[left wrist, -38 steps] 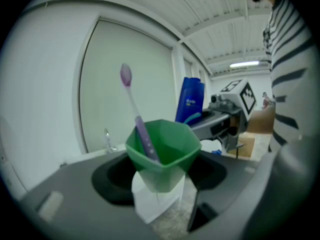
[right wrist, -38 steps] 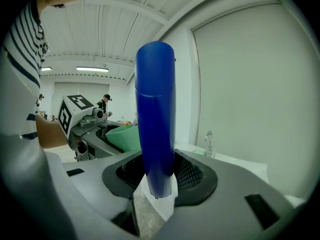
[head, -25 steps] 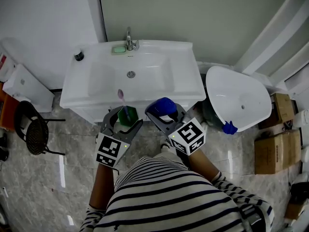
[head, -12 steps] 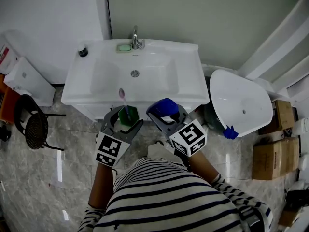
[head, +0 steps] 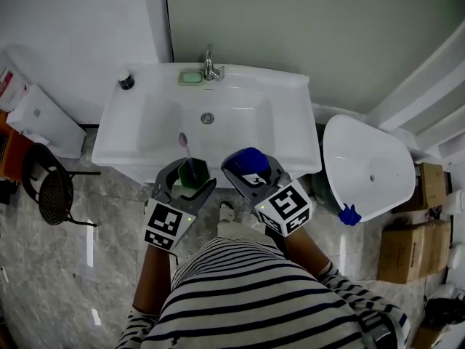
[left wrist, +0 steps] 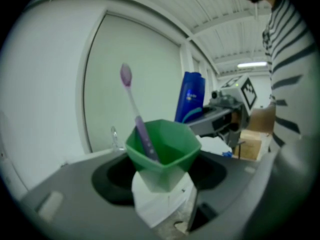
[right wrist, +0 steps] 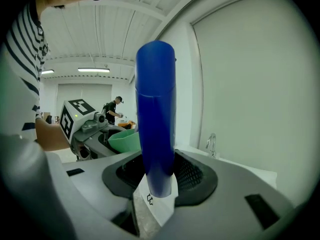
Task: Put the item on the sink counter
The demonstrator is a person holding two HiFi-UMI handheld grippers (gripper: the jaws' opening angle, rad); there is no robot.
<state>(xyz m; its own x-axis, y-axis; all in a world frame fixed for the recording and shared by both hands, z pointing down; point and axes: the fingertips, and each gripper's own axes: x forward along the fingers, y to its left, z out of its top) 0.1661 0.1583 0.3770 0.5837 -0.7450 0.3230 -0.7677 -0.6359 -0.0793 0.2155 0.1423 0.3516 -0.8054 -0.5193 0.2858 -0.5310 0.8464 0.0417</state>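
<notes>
Bathroom corner: white washbasin [head: 290, 133] with tap [head: 211, 65] and green soap [head: 191, 78] against a plain wall, marbled tile floor [head: 73, 267]; cardboard boxes [head: 403, 251] at right.

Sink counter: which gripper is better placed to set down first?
Likely the right gripper: its blue bottle is nearest the flat rim right of the basin; the left gripper holds its green cup facing the basin's middle.

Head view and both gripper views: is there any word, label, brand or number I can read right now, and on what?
No text reads clearly anywhere.
blue bottle: pale label print, too blurred to read.
left gripper and right gripper: their cubes carry black-and-white square markers, no letters or numbers.
cardboard boxes: no print legible.
</notes>
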